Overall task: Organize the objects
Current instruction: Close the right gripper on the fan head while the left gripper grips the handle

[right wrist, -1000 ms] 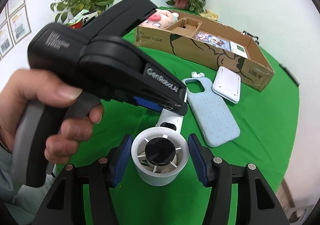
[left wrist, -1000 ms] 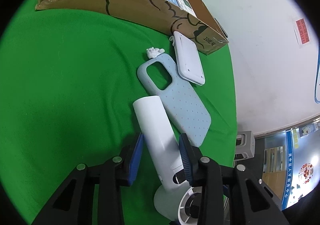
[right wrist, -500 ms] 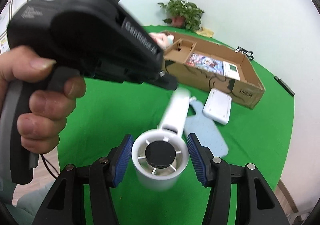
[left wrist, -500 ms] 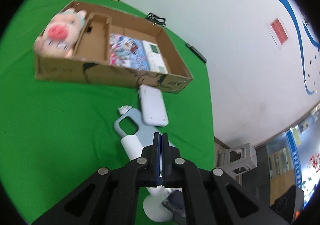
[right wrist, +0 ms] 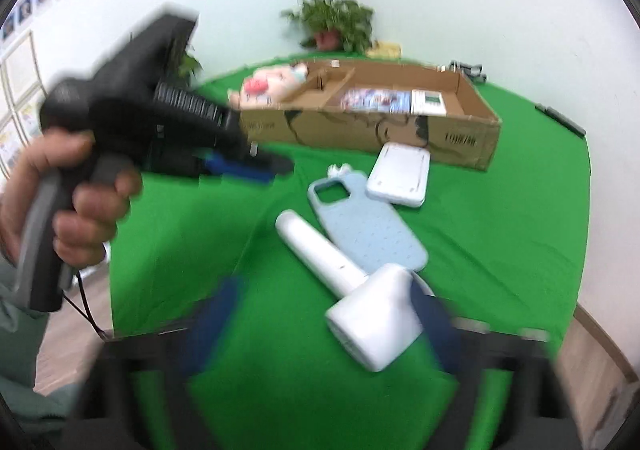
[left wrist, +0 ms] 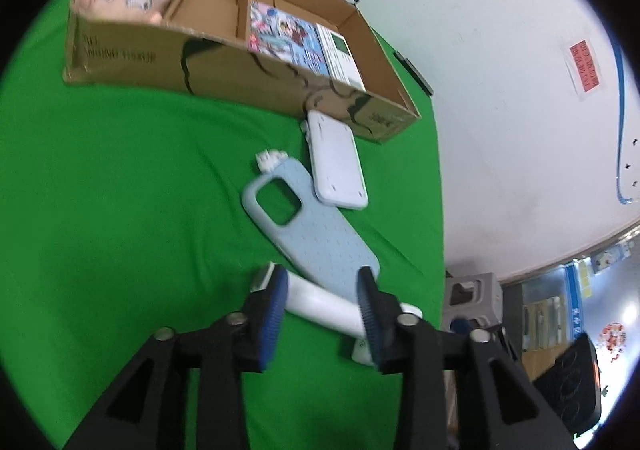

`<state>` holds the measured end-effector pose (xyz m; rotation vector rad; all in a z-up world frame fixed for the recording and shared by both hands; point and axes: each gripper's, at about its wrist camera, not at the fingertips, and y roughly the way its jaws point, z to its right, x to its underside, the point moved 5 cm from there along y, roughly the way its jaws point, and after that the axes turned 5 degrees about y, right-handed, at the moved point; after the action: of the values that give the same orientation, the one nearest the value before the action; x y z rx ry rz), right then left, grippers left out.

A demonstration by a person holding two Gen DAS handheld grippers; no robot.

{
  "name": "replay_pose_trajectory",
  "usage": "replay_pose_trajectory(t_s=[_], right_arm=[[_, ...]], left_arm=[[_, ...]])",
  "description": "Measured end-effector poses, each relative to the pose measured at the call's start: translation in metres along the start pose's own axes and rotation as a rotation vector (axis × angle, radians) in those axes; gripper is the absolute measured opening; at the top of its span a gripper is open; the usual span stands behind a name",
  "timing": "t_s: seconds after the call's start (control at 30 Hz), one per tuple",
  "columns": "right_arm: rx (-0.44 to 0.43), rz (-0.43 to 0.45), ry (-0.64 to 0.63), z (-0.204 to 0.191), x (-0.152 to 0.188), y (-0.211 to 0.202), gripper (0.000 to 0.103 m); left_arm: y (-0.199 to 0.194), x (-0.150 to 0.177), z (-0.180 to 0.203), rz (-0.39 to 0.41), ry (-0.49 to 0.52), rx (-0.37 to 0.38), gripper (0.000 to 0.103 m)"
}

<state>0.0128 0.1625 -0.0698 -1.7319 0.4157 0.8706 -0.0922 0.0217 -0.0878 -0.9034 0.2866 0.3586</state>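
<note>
Left tool (left wrist: 322, 300) is hovering with jaws apart over the handheld fan's (right wrist: 348, 282) handle; right tool (right wrist: 320, 326), blurred, is also gaping beside the fan head, gripping nothing. Fan is lying on the green bench (left wrist: 120, 189), touching the phone case (left wrist: 316, 226). Suggest squaring on the handle before closing, then carrying it to the cardboard box (left wrist: 224, 65).
</note>
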Motion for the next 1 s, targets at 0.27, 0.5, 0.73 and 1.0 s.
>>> replay_pose_trajectory(t_s=[0.27, 0.5, 0.73, 1.0], right_arm=[[-0.065, -0.106, -0.072, 0.027, -0.005, 0.03, 0.098], [-0.146, -0.194, -0.102, -0.009, 0.011, 0.039, 0.09], [-0.156, -0.255, -0.1, -0.053, 0.026, 0.032, 0.08], [-0.007, -0.313, -0.029, -0.05, 0.029, 0.051, 0.056]], left_arm=[[0.034, 0.029, 0.002, -0.081, -0.086, 0.104, 0.056], [0.037, 0.03, -0.008, -0.07, -0.133, 0.083, 0.056], [0.04, 0.032, -0.017, -0.075, -0.141, 0.059, 0.053], [0.045, 0.028, -0.018, -0.077, -0.126, 0.0, 0.037]])
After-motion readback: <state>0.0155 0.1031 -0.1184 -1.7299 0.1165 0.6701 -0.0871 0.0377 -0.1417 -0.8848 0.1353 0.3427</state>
